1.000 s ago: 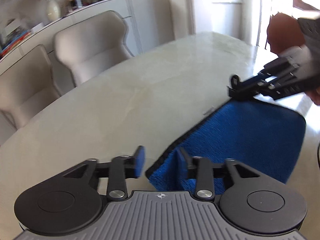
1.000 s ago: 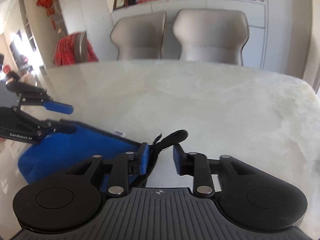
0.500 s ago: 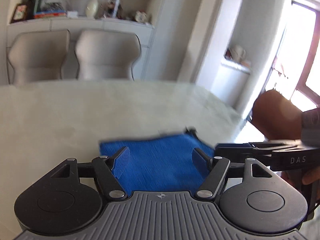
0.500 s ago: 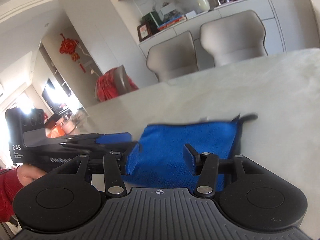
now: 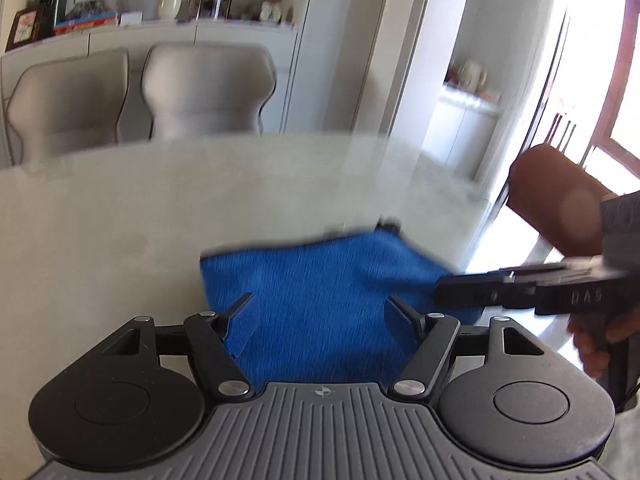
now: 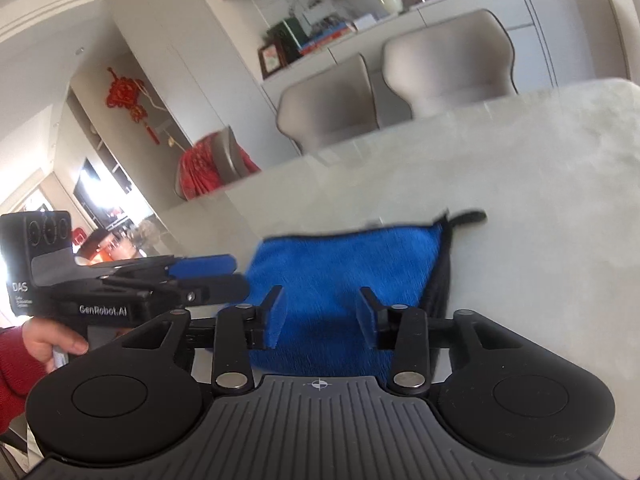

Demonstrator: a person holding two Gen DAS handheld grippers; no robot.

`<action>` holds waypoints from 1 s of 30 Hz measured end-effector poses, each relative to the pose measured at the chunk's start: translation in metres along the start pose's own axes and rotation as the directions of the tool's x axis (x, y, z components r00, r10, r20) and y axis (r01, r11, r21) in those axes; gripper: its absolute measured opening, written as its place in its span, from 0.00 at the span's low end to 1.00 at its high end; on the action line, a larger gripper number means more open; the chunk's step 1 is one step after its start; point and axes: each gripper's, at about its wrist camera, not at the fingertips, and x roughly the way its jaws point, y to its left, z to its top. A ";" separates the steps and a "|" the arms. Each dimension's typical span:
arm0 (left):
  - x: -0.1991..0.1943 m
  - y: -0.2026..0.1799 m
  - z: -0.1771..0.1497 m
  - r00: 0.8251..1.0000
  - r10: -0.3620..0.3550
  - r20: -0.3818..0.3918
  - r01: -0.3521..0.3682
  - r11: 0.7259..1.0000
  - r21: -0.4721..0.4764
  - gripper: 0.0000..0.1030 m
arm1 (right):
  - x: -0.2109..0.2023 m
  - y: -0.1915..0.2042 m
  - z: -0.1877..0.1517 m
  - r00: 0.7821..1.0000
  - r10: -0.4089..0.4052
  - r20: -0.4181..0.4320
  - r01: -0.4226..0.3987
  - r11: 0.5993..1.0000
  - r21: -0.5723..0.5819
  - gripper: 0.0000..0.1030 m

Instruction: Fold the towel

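A: Biggest first. What's in frame?

B: Pale marble-look table (image 5: 120, 232) fills the middle band of both views. Behind it, two beige chairs (image 5: 140, 96) in the upper left of the left-wrist view, upper right of the right-wrist view. Sideboard shelf (image 5: 160, 28) above them holds a white vase (image 5: 170, 2), books and a picture frame.

A: Towel?

B: Blue towel (image 5: 320, 300) lies flat on the table, folded, centre to lower centre in both views. Black hanging loop (image 6: 466, 216) sticks out at its far right corner in the right-wrist view. Edges blurred.

A: Claws?

B: Left gripper (image 5: 320, 320): jaws wide apart and opening. Towel shows between them, but the pads aren't pressing it. Nothing held. Right gripper (image 6: 320, 314): narrower gap, jaws closing, towel visible between, pads not on the cloth. Nothing gripped either.

A: Do they see each other?

B: Yes. Right gripper comes in from the right edge of the left-wrist view, tip at the towel's right edge; can't tell if it touches. A hand (image 5: 596, 344) holds its grip at lower right. In the right-wrist view, the left one sits mid left, with a hand (image 6: 48, 344) and red sleeve (image 6: 12, 368) at lower left.
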 end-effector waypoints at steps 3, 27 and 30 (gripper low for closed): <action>0.023 0.004 0.005 0.999 0.007 -0.040 -0.007 1.000 -0.007 0.78 | 0.017 -0.006 0.001 0.998 -0.041 -0.037 0.041 0.999 -0.002 0.43; 0.068 0.019 0.009 0.998 0.005 -0.064 -0.007 1.000 -0.027 0.77 | 0.060 -0.045 0.037 0.994 -0.106 -0.038 0.103 0.992 -0.080 0.46; 0.065 0.014 0.008 0.997 0.030 -0.067 -0.031 0.999 -0.012 0.77 | 0.058 -0.041 0.037 0.990 -0.139 -0.036 0.135 0.987 -0.089 0.47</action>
